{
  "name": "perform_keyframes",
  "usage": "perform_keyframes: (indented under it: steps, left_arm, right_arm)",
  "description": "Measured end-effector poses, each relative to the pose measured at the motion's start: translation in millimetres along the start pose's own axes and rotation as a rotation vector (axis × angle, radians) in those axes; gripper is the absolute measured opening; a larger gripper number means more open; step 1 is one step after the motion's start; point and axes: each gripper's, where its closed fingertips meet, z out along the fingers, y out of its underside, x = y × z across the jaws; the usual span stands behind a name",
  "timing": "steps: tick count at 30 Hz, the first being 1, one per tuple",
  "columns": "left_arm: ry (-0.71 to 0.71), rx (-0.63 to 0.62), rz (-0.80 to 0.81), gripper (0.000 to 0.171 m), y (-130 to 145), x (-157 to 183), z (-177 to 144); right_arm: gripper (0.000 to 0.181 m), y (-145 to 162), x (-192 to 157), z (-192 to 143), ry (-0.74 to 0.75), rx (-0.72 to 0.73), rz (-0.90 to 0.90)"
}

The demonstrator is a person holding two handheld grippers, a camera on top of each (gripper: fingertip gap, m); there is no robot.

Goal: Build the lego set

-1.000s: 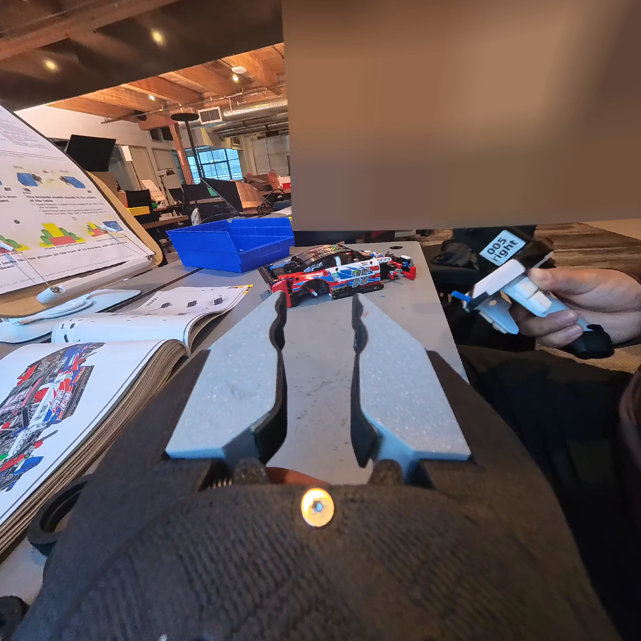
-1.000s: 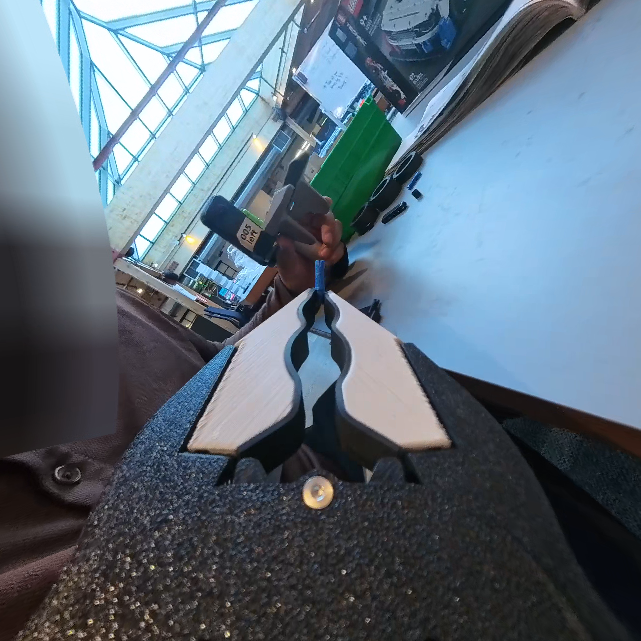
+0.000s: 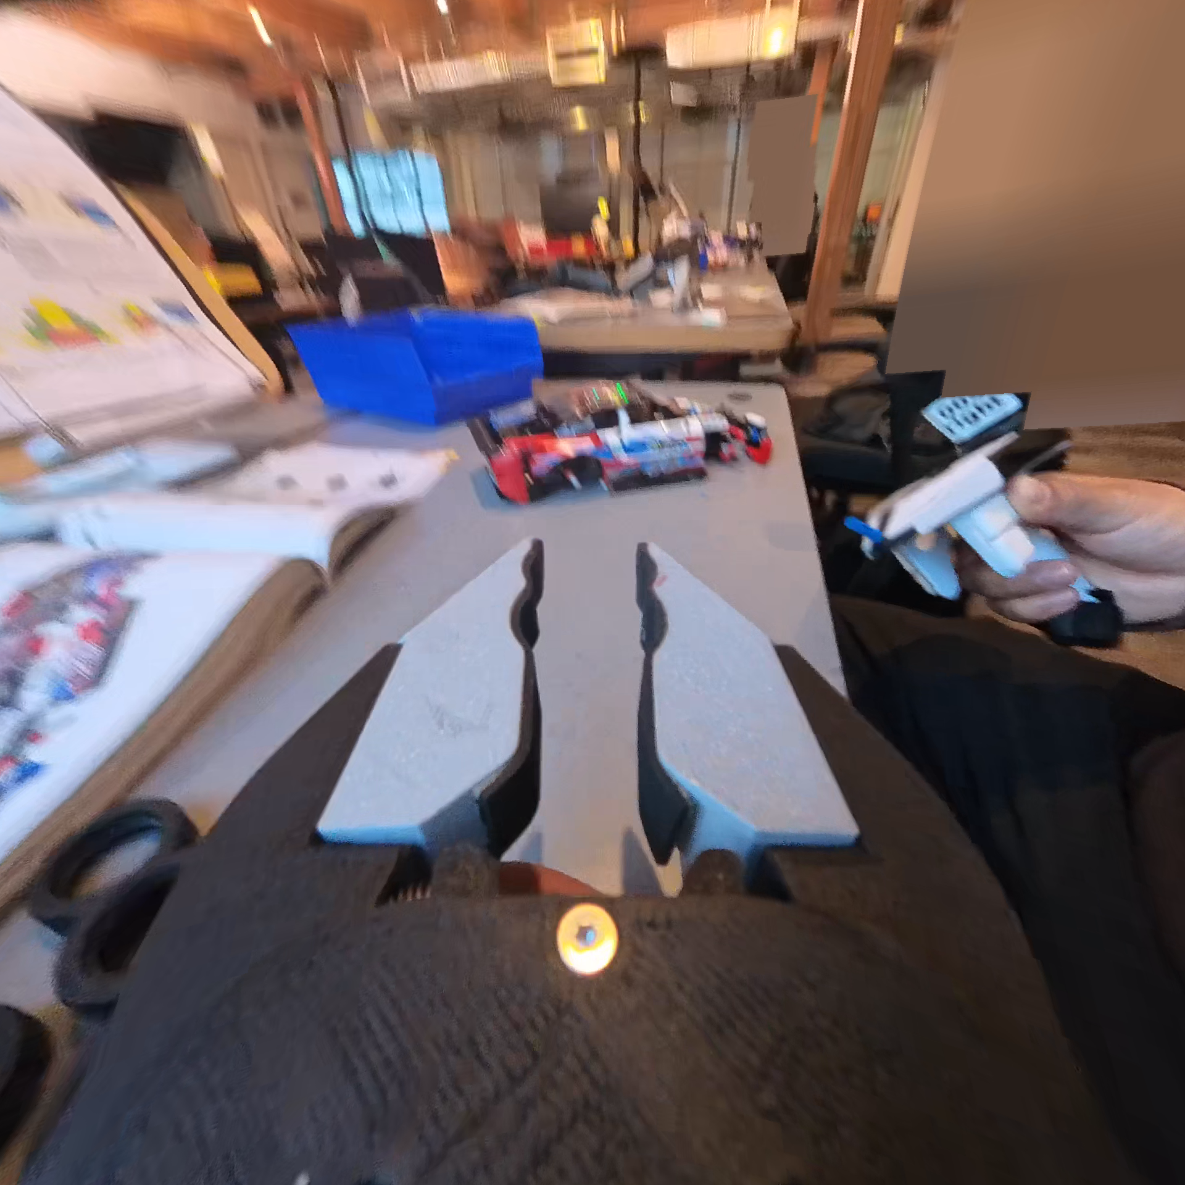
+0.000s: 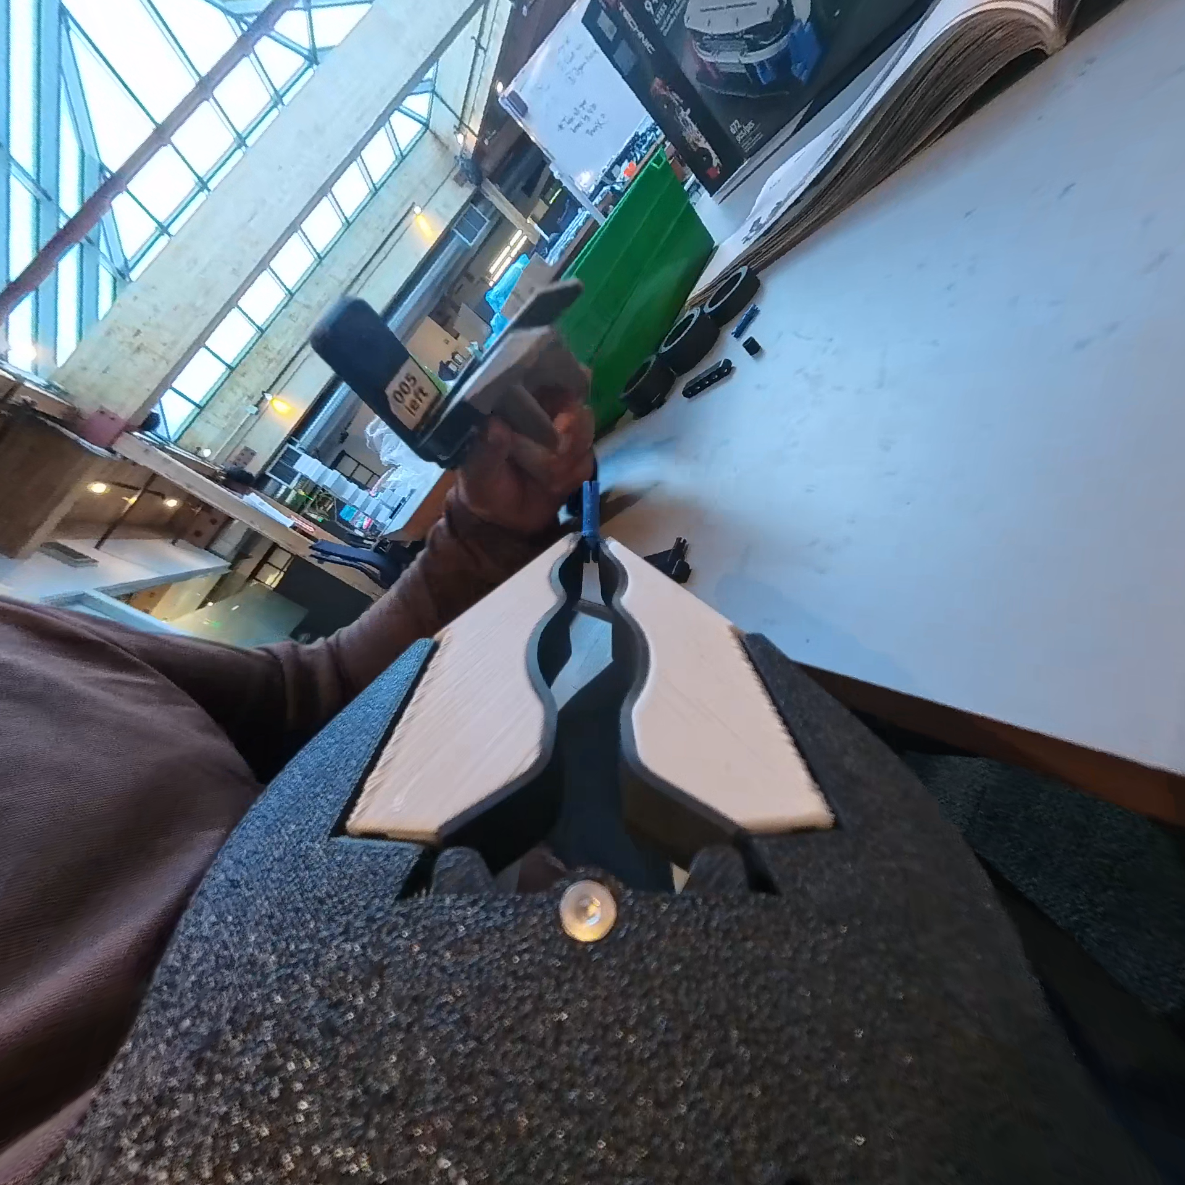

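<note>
The right gripper [image 4: 588, 545] pinches a blue pin [image 4: 588, 510]; the left gripper [image 3: 587, 554] gapes empty (the car [image 3: 619, 449] waits near the table's far edge). Next, seating it needs careful alignment.

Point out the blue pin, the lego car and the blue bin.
blue pin [image 4: 590, 513]: right wrist view, on its shaft above the fingertips.
lego car [image 3: 615, 452]: left wrist view, on its side panel.
blue bin [image 3: 423, 365]: left wrist view, on its front wall.

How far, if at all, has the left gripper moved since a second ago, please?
Yes. In the right wrist view the left gripper now sits higher and nearer the green bin, so it has moved forward over the table.
</note>
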Motion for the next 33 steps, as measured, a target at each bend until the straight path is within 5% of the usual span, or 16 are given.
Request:
perform_keyframes:
  steps: [4, 14, 18, 22, 25, 29, 33]
  left_arm:
    - [0.051, -0.286, -0.160, 0.035, 31.9, 37.1, 3.2]
    - [0.039, -0.611, -0.170, 0.051, 81.0, 82.3, 5.1]
    - [-0.009, -0.742, -0.077, 0.042, 102.3, 79.5, 3.3]
    - [0.025, -0.752, -0.085, 0.015, 101.4, 83.6, 4.6]
    - [0.034, -0.776, -0.051, 0.014, 101.3, 79.4, 5.7]
    - [-0.014, -0.801, 0.170, 0.014, 93.5, 59.8, 9.5]
    - [-0.116, -0.791, 0.806, 0.014, 78.2, 31.8, 14.5]
  right_arm:
    - [0.004, -1.3, -2.5, -1.3, -0.004, 0.000, -0.016]
    - [0.004, -0.4, -17.0, -5.2, -0.040, -0.004, -0.043]
    - [0.004, -2.4, -17.3, -7.0, -0.045, 0.004, -0.036]
    - [0.004, -2.2, -18.9, -6.7, -0.052, 0.001, -0.037]
    - [0.004, -1.3, -18.8, -5.8, -0.057, -0.003, -0.030]
    - [0.004, -0.4, -18.9, -5.1, -0.063, -0.006, -0.019]
    - [0.004, 2.5, -18.5, -2.8, -0.069, -0.034, -0.022]
